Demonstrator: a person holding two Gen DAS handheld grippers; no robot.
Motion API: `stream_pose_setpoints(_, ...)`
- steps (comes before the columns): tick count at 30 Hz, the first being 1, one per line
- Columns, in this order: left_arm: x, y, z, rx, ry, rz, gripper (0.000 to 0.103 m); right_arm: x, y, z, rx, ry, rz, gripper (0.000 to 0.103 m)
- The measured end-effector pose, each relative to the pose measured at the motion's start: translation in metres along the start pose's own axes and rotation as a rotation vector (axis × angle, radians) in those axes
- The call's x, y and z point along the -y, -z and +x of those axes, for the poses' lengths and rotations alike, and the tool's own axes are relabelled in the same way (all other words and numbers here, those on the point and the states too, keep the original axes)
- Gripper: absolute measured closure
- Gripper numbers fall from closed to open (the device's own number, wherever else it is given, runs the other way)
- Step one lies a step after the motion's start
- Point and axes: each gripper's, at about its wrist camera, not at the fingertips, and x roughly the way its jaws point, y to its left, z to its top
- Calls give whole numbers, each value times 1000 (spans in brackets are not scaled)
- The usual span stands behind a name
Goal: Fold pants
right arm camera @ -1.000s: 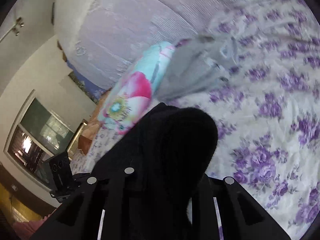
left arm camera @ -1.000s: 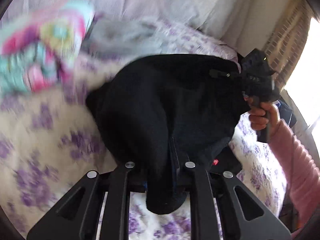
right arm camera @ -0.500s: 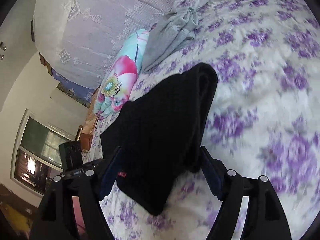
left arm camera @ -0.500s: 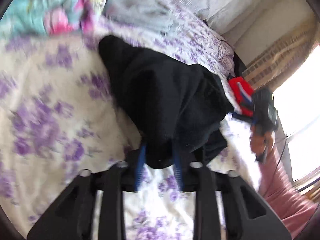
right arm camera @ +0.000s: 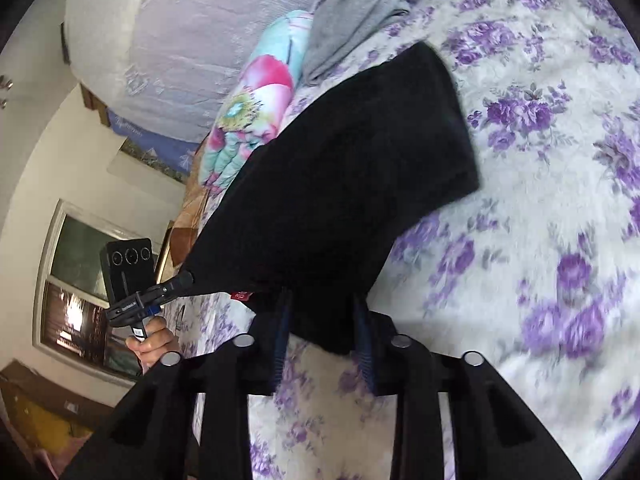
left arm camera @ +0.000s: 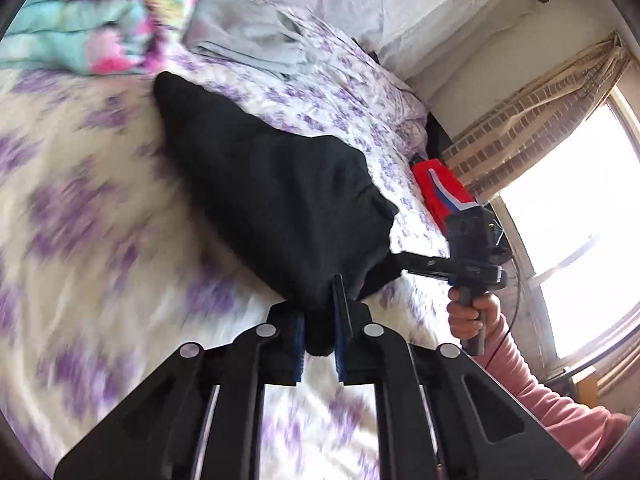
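Observation:
Folded black pants [left arm camera: 272, 200] lie on the flowered bedsheet [left arm camera: 80, 240], with their near edge lifted and stretched between my two grippers. In the left wrist view my left gripper [left arm camera: 320, 332] is shut on one near corner, the cloth pinched between its blue pads. Its tip also shows in the right wrist view as the left gripper [right arm camera: 186, 278] at the pants' left corner. My right gripper [right arm camera: 322, 328] has its jaws closing on the other corner of the pants [right arm camera: 340, 184], and the fabric fills the gap between the pads. The right gripper [left arm camera: 400, 258] also shows from the side, held by a hand [left arm camera: 468, 316].
A crumpled grey garment [left arm camera: 248, 40] and a folded colourful quilt [left arm camera: 92, 28] lie beyond the pants near the headboard. A red box [left arm camera: 440, 196] sits at the bed's right edge under a bright window [left arm camera: 580, 208]. Open sheet [right arm camera: 540, 160] spreads to the right of the pants.
The right jaws, wide apart around the pants' edge half a second ago, have narrowed onto the cloth. Both grippers moved across the bed, and the pants now lie flatter and more stretched out.

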Motion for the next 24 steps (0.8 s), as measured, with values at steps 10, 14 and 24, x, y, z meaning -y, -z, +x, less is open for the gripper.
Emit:
stream_pose_setpoints(10,-38,40,-29,46,-141,-138,62,-88,12,-22,158,10,-331,50)
stream_pose_setpoints(14,23,17,-33,172,-303,89,36,-95,-16,20,199,46,-370,39)
stream_pose_setpoints(24,34,25,43,74,-720,176,11,-99,14,13,261,305,-274,15)
